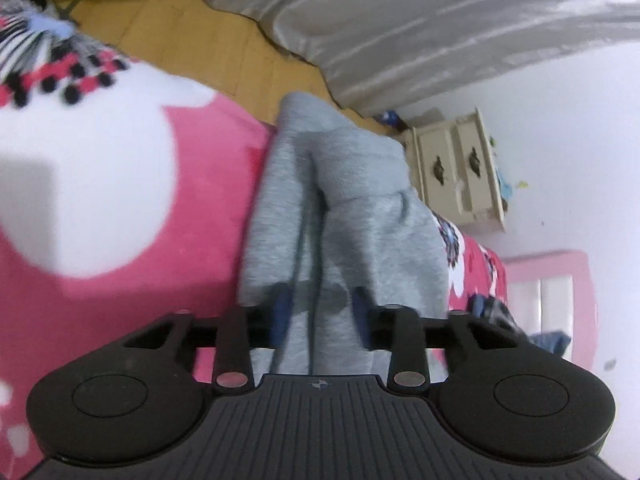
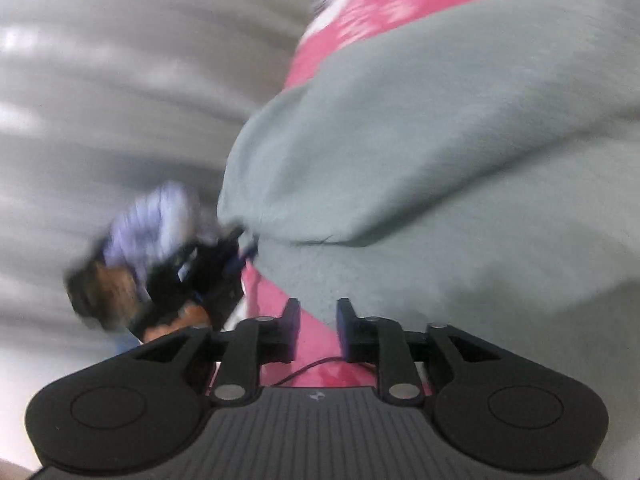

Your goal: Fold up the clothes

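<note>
A grey fleece garment hangs bunched over the pink bed cover. My left gripper is shut on a thick bunch of it, the cloth filling the space between the blue-tipped fingers. In the right wrist view the same garment fills the upper right, blurred by motion. My right gripper has its jaws close together, pinching the garment's lower edge at the tips, with pink cover showing behind. The left gripper appears there too, held by a hand in a purple sleeve and clamping the garment's corner.
A grey satin curtain hangs beyond the bed, above a wooden floor. A cream cabinet and a pink headboard stand by the white wall. A thin black cable lies on the cover near my right gripper.
</note>
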`<action>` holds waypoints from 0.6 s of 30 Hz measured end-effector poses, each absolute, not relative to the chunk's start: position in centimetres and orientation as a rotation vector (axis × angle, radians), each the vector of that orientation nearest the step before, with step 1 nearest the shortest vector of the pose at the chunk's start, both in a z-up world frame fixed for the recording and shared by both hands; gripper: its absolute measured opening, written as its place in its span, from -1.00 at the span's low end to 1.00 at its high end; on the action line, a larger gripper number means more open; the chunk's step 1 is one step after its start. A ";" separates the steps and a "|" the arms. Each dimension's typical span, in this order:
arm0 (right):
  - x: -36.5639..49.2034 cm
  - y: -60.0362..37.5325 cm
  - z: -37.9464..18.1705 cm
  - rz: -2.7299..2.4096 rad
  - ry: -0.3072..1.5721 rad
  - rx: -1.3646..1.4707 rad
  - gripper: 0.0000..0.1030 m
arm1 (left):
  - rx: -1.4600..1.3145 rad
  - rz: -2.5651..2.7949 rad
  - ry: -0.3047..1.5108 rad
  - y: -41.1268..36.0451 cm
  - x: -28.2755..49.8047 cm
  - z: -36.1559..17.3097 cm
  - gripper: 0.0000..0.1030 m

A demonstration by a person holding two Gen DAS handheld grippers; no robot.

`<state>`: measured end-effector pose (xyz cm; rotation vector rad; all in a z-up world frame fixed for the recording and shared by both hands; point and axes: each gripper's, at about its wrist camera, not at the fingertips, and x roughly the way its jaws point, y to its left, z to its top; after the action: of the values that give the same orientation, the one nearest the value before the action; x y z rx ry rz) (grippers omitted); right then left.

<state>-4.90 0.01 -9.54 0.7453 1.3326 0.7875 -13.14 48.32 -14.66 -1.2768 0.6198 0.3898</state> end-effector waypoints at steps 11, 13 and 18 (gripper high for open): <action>5.7 -19.7 -3.9 0.113 1.058 0.871 0.22 | -1.188 0.387 0.775 47.5 -9.8 -14.7 -0.07; 9.2 -20.0 -4.2 0.072 1.092 0.865 0.26 | -1.163 0.390 0.794 47.2 -9.6 -14.5 -0.07; 14.4 -21.5 -6.8 -0.130 1.172 0.866 0.26 | -1.125 0.381 0.817 47.1 -9.7 -14.3 -0.09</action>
<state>14.44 -21.46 -6.82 0.8661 1.1721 -0.1296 -9.74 47.13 -14.35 -1.1249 0.8168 0.3810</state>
